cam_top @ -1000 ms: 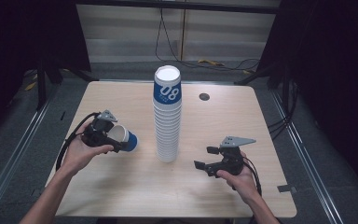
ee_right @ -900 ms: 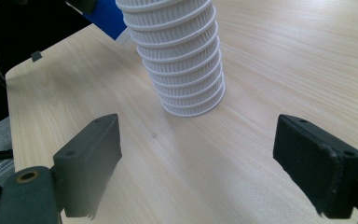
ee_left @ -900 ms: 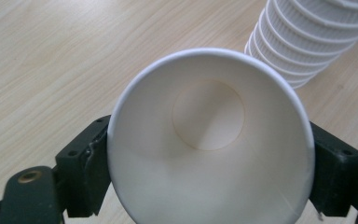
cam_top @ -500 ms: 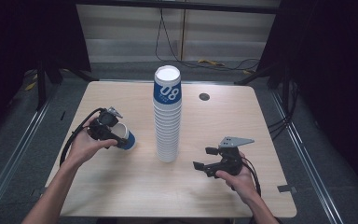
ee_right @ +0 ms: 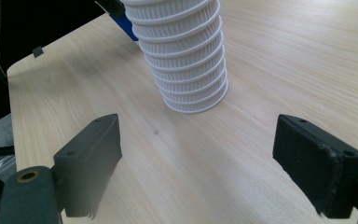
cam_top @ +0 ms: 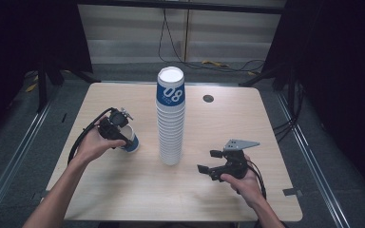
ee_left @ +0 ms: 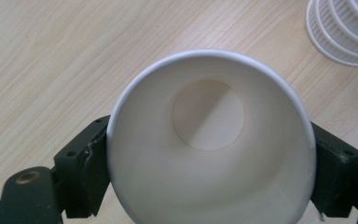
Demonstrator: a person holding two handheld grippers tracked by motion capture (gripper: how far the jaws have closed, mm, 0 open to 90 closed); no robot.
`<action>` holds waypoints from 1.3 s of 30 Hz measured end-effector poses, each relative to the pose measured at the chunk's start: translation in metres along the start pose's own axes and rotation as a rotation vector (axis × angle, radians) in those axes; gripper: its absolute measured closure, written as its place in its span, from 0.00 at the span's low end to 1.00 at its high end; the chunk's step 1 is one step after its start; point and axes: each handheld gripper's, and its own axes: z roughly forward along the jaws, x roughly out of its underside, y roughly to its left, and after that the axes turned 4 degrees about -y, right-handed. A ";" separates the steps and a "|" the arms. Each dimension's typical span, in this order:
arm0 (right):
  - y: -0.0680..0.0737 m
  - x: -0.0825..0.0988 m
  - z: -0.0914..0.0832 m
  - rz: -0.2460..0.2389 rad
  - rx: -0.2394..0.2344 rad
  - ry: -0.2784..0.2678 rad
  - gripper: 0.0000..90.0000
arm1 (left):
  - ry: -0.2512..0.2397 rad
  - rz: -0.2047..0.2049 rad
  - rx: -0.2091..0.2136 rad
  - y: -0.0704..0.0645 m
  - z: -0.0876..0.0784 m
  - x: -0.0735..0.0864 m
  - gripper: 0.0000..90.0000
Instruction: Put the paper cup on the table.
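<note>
A paper cup (ee_left: 209,140) is clamped by the left gripper (cam_top: 116,130); its empty inside is revealed in the left gripper view. The right gripper (cam_top: 214,161) is held wide near the stack (cam_top: 171,118).

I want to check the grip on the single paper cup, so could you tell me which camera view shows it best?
The left gripper view: the paper cup sits mouth-on between the two black jaws, pinched at both sides, its inside empty. The high view shows the cup small, half covered by the left gripper. The right gripper view catches a blue sliver behind the cup stack.
</note>
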 end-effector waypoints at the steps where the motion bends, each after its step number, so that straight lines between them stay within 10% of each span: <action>1: 0.000 0.000 0.000 0.001 0.000 0.001 0.17 | -0.003 -0.007 0.002 0.001 0.001 0.000 0.17; 39: -0.001 0.003 0.003 -0.001 -0.009 0.015 0.17 | -0.107 -0.056 0.034 0.009 0.023 0.033 0.18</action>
